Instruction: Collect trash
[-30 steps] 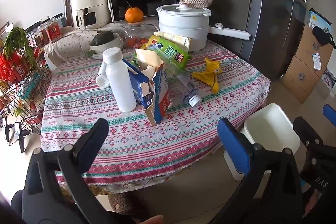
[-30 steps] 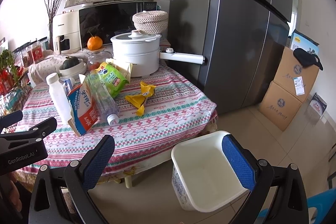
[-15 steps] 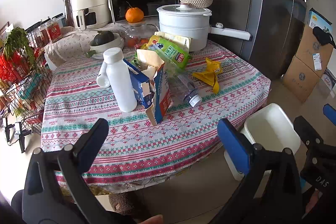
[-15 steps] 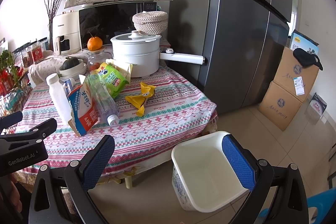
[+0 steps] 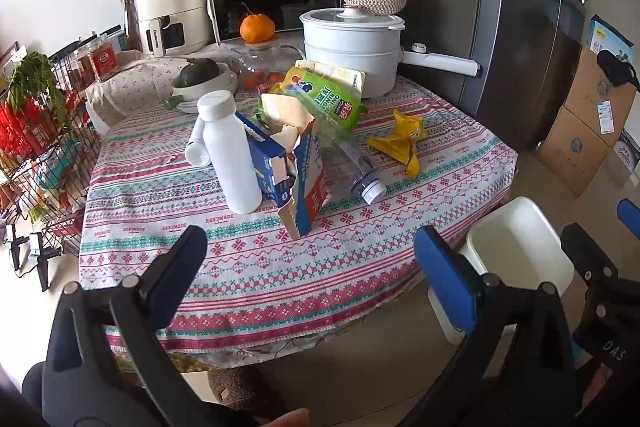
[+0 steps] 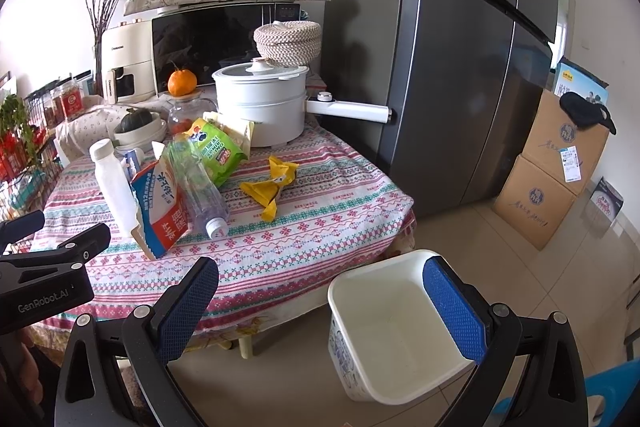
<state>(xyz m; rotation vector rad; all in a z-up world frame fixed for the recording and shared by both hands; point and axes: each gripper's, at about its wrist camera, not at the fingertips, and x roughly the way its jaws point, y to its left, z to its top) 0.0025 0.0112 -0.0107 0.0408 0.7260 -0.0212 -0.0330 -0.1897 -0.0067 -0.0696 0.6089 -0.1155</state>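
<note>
Hovering wide open and empty, both the left gripper (image 5: 308,259) and right gripper (image 6: 320,291) face trash at twelve o'clock; grabbing the torn carton (image 5: 296,171) could topple the white bottle (image 5: 232,155) touching it.

Bright, even daylight; sharp focus; strong fisheye bending, dark corners

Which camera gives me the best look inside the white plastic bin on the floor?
The right wrist view: the white plastic bin sits close, its whole opening and bare bottom visible. The left wrist view catches only part of it, behind the left gripper's finger.
</note>
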